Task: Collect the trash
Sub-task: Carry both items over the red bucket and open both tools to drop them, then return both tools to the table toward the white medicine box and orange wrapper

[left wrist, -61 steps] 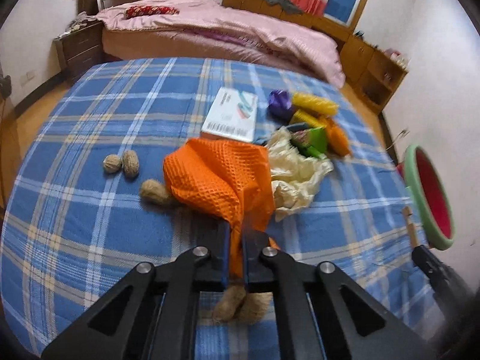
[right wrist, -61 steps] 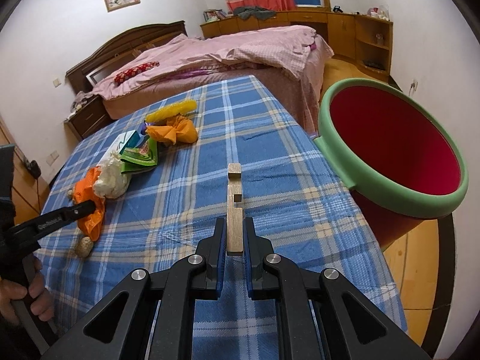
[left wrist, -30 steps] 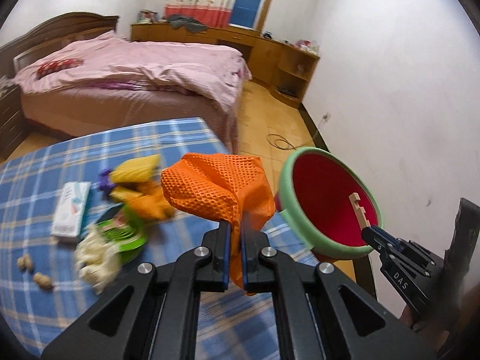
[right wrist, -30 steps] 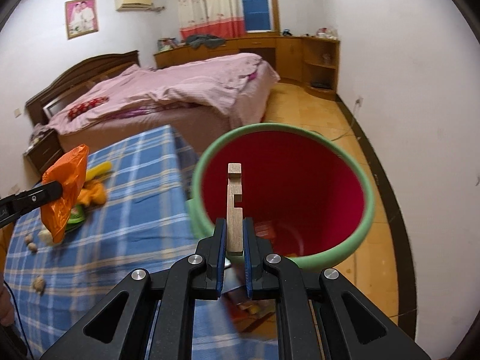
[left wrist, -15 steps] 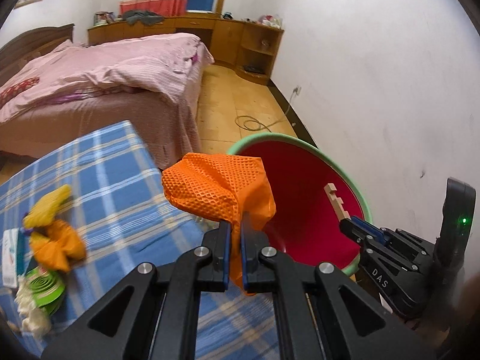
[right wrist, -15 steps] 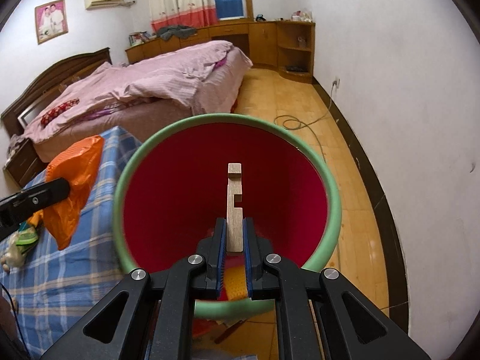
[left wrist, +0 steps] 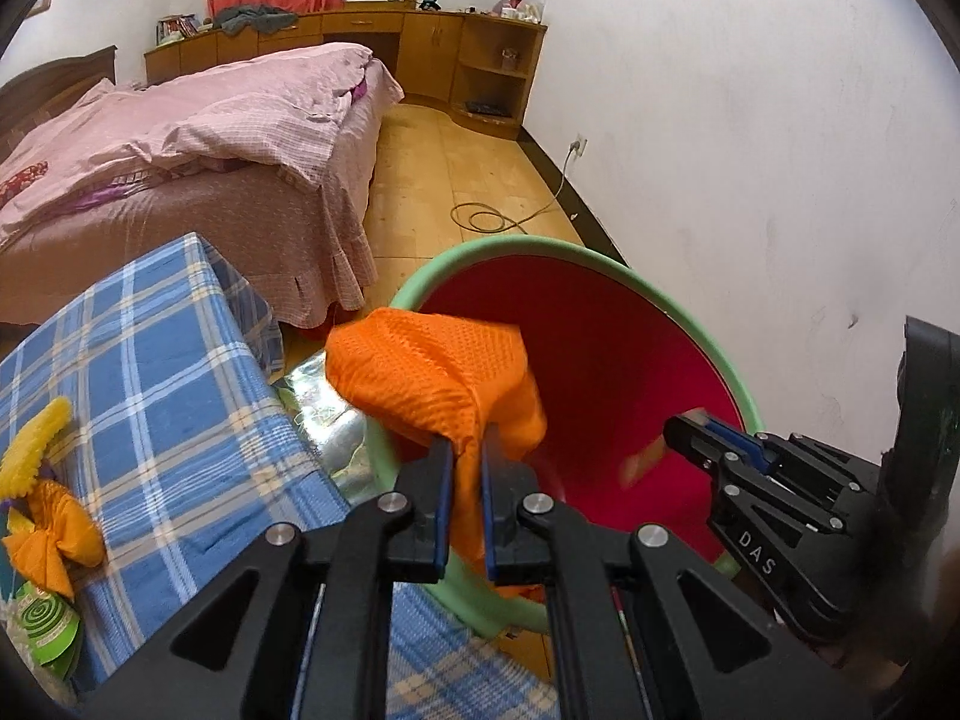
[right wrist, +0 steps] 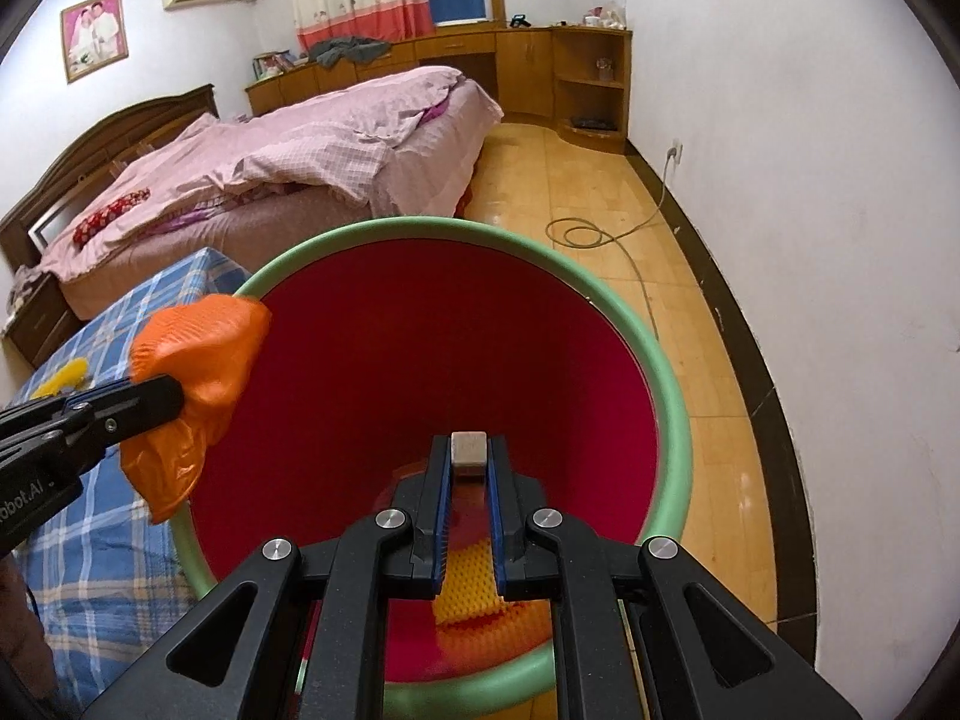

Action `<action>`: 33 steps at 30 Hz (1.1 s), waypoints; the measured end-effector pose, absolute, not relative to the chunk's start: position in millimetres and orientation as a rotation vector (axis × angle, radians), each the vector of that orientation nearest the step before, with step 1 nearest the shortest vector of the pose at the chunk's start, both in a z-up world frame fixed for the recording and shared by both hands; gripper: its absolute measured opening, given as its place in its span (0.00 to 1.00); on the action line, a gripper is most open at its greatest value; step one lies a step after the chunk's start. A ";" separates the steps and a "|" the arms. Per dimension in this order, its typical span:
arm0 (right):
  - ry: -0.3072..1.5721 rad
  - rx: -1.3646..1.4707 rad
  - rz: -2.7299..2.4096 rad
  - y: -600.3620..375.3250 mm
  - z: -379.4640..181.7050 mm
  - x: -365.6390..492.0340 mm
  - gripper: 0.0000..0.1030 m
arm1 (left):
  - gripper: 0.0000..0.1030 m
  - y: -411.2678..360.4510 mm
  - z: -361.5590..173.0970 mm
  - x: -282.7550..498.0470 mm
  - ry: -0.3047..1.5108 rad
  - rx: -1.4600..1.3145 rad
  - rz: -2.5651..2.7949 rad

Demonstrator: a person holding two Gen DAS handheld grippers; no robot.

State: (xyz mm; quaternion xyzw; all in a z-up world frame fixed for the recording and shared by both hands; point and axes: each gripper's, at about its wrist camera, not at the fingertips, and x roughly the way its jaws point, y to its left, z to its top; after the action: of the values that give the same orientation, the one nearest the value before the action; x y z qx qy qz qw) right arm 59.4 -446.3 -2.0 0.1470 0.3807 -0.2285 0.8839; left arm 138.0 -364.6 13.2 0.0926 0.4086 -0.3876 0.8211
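While above the red bin point(left wrist: 600, 276), orange mesh point(left wrist: 432, 372) in left gripper point(left wrist: 465, 468).

My right gripper point(right wrist: 468, 468) points down into the red bin point(right wrist: 456, 348) with its green rim, and my jaws stand slightly apart around a small wooden block point(right wrist: 468, 455), seen end-on at their tips; whether the pads touch it I cannot tell. Below, in the bin's bottom at six o'clock, lies yellow and orange mesh trash point(right wrist: 474, 594). At nine o'clock my left gripper point(right wrist: 162, 396) reaches in, its jaws closed on an orange mesh bag point(right wrist: 198, 360) hanging at the bin's rim. Beneath it, the bench point(right wrist: 90, 558) in blue plaid cloth, a yellow piece point(right wrist: 66, 375) lying on it. At eleven o'clock, the bed point(right wrist: 288, 162) under a pink quilt; a cable point(right wrist: 600, 228) coils on the floor at one o'clock.
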 end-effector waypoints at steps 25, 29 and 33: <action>0.727 0.341 -0.403 -422.4 20.0 41.8 0.18 | 0.21 -314.3 32.6 127.6 0.851 0.128 -0.756; 0.709 0.351 -0.379 -408.2 25.8 38.9 0.18 | 0.21 -287.3 37.0 125.7 0.847 0.100 -0.717; 0.697 0.356 -0.354 -391.5 31.3 37.9 0.20 | 0.21 -258.9 38.8 125.5 0.845 0.078 -0.671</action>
State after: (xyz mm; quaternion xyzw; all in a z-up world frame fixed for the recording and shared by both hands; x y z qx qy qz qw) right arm 37.9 -391.5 31.3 0.1728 0.3381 -0.1717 0.9091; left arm 125.5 -258.9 38.8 0.0373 0.4023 -0.3193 0.8572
